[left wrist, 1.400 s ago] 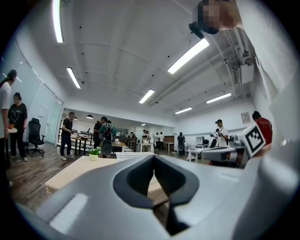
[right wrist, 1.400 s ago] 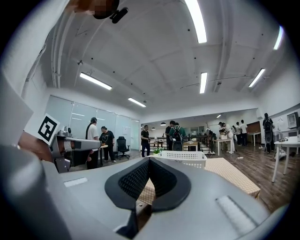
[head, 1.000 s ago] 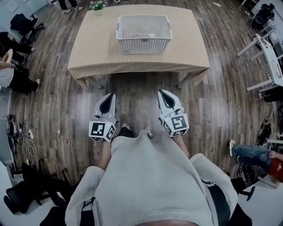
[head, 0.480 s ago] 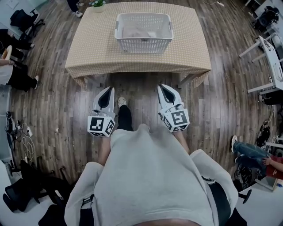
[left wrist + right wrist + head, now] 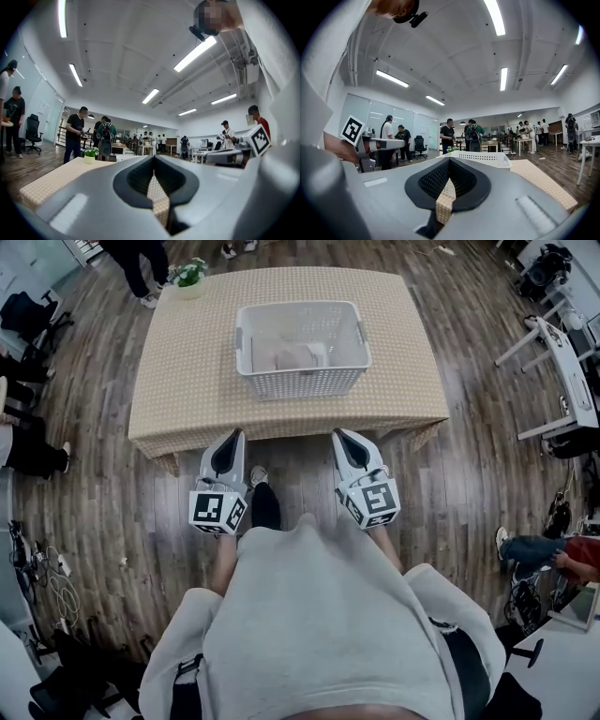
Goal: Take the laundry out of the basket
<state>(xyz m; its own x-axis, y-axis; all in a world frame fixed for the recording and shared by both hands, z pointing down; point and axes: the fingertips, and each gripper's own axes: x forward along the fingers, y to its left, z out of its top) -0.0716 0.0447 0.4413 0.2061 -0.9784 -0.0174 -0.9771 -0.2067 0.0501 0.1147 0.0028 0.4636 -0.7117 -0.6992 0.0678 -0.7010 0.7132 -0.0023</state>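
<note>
laundry (image 5: pixel 298 354) heaped pale and crumpled inside the white basket (image 5: pixel 302 382) at the middle of the checked surface (image 5: pixel 187 381). left tool (image 5: pixel 238 432) and right tool (image 5: pixel 338 432) clenched on nothing, hanging short of the near edge, well apart from the basket. probably soft, light and floppy, not fragile; best pinched at a raised fold atop the heap, clear of the basket wall.

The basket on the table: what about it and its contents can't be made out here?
- Laundry, head view: pale crumpled cloth, too small to count or name the pieces.
- Basket, right gripper view: its own wall hides the inside; the right gripper covers its lower part.
- Basket, left gripper view: almost wholly behind the left gripper.
</note>
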